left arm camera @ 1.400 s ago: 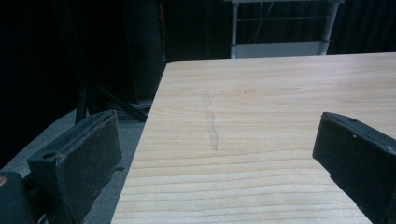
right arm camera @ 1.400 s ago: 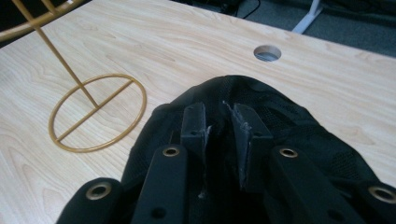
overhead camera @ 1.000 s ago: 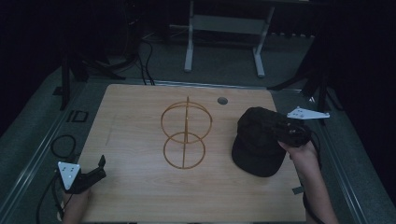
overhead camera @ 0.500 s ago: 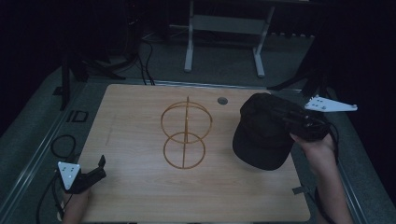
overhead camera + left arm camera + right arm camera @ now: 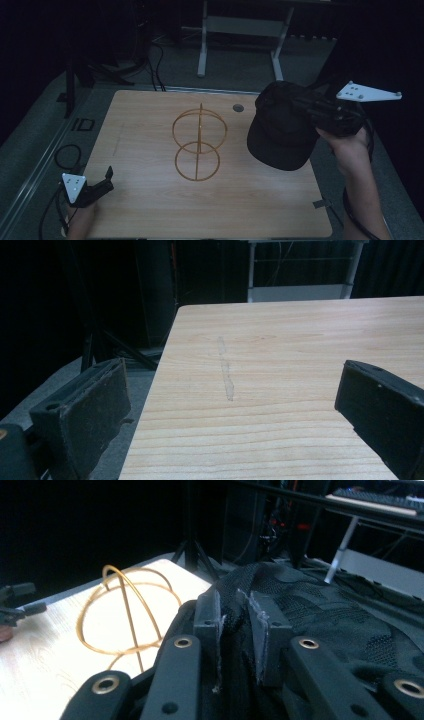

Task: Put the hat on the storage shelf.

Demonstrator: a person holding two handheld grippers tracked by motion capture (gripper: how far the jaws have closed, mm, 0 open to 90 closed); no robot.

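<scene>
Right gripper (image 5: 311, 107) sits at right centre of the high view, its jaws clamped narrow on a fold of the black cap (image 5: 280, 127); the right gripper view shows the mesh fabric (image 5: 320, 605) pinched between the two pads. Cap hangs lifted off the counter (image 5: 150, 210), over its right edge, brim toward the lower part of the frame, crown toward the top. The grey three-cornered plate (image 5: 367, 92) on that gripper points toward the right edge of the frame, and the person's right hand (image 5: 347, 147) and forearm come up from the lower right corner. Just left of the cap, apart from it, the gold wire stand (image 5: 198, 144) stands upright at the middle of the counter: two rings, one above the other, crossed by a vertical rod. In the right gripper view the same stand (image 5: 125, 610) appears at left centre, beyond the jaws, not touching them. A small round dark grommet (image 5: 238, 107) lies in the counter top between the stand and the cap, toward the far edge. Left gripper (image 5: 102, 182) rests at the lower left of the high view, at the near left corner of the counter, well apart from the stand; jaws stand wide and hold nothing, and the left gripper view shows bare wood grain (image 5: 280, 390) between them, with a faint pale streak (image 5: 226, 372) on the surface. Background dark; a pale metal frame (image 5: 240, 30) stands on the floor past the far edge, at top centre.
</scene>
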